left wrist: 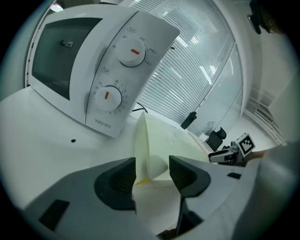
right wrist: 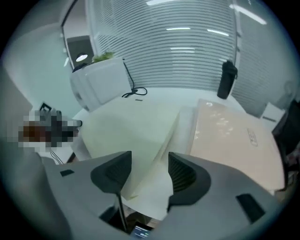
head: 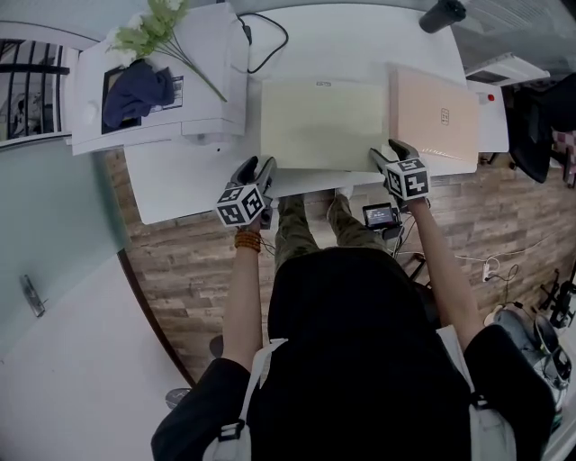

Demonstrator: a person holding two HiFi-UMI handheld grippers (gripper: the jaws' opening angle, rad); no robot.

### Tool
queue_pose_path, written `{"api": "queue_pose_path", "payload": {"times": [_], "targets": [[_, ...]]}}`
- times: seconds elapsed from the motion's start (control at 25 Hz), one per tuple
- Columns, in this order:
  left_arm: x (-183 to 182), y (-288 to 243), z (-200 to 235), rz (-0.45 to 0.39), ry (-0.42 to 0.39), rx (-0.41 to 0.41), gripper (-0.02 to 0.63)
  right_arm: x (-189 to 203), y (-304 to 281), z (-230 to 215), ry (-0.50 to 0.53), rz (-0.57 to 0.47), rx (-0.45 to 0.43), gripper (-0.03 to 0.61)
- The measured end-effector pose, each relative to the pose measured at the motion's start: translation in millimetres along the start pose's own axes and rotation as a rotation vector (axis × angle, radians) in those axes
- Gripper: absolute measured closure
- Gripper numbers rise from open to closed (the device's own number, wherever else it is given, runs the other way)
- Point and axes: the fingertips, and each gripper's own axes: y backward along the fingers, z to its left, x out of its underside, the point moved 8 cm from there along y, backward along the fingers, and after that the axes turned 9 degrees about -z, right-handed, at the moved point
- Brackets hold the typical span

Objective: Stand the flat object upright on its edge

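A pale yellow flat box (head: 322,122) lies on the white table (head: 180,194), its near edge at the table's front. My left gripper (head: 256,167) is at its near left corner and my right gripper (head: 389,151) at its near right corner. In the left gripper view the box's corner (left wrist: 143,150) pokes between the jaws of the left gripper (left wrist: 152,176), with a gap on the right pad's side. In the right gripper view the box's edge (right wrist: 164,150) runs between the jaws of the right gripper (right wrist: 149,171), apart from the right pad. Both grippers stand open.
A pink flat box (head: 432,112) lies just right of the yellow one. A white microwave (head: 207,54) with flowers (head: 153,31) and a dark cloth (head: 135,90) on it stands at the left. A black bottle (head: 441,13) is at the back right and a cable (head: 270,45) behind.
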Motion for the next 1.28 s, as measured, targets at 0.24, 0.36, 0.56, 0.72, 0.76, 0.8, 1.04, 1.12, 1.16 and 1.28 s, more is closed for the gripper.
{"api": "queue_pose_path", "payload": {"times": [0.24,0.36,0.56,0.72,0.76,0.8,1.04,1.12,1.16,1.28], "targets": [[-1.6,-11.3,-3.9,0.042,0.007,0.018,0.41,4.4,-5.3,-5.7,-0.2,-0.021,-0.122,0.422],[-2.8,-11.3,-4.1,0.044,0.008,0.008,0.417,2.1,-2.4,-5.5,-0.221,-0.052,-0.116,0.43],[-1.9,-11.7,-3.0,0.042,0.038,-0.015,0.433,-13.7,13.4,-8.4,-0.237,-0.126,-0.111,0.514],[-3.2,-12.3,-2.5,0.042,0.039,-0.021,0.439,-26.4,22.2,-2.4,-0.169,-0.111,-0.154,0.514],[-4.3,-12.7,-1.7,0.046,0.044,-0.013,0.44,-30.2,25.0,-0.7,-0.159,-0.108,-0.169,0.508],[-5.6,-13.1,-0.4,0.052,0.053,-0.004,0.44,-34.2,28.0,1.1,-0.146,-0.11,-0.181,0.506],[-10.7,-14.7,8.7,0.063,0.122,0.041,0.445,-64.0,46.8,17.9,-0.048,-0.176,-0.196,0.506],[-11.4,-15.9,9.2,0.065,0.145,0.058,0.448,-76.4,54.4,24.0,-0.008,-0.199,-0.198,0.506],[-11.4,-16.8,9.0,0.068,0.151,0.065,0.449,-82.8,58.5,27.1,0.019,-0.207,-0.201,0.506],[-11.2,-18.7,6.7,0.072,0.167,0.076,0.446,-101.5,71.1,37.5,0.123,-0.204,-0.218,0.503]]}}
